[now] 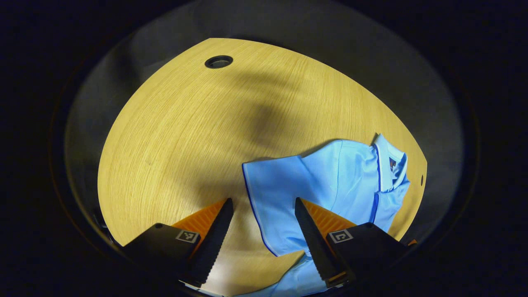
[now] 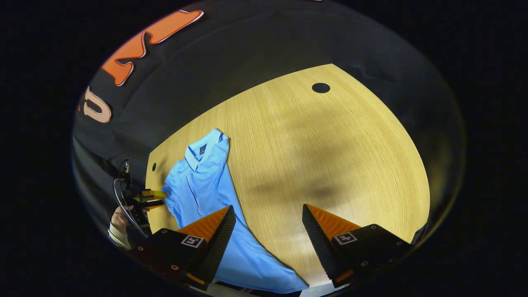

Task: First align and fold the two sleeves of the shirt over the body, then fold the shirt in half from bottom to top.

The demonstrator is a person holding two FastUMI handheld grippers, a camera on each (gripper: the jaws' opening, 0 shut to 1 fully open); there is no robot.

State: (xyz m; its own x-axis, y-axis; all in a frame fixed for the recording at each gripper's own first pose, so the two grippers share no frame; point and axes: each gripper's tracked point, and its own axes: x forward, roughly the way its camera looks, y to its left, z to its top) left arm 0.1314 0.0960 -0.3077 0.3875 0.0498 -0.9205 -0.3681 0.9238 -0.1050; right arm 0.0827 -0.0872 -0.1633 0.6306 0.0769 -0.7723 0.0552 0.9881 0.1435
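Both grippers, left and right, are hovering wide apart and holding nothing above the blue polo shirt lying on the wooden table, sleeve folding seemingly unfinished, bottom-to-top fold remaining.

Light-blue polo shirt flat on table
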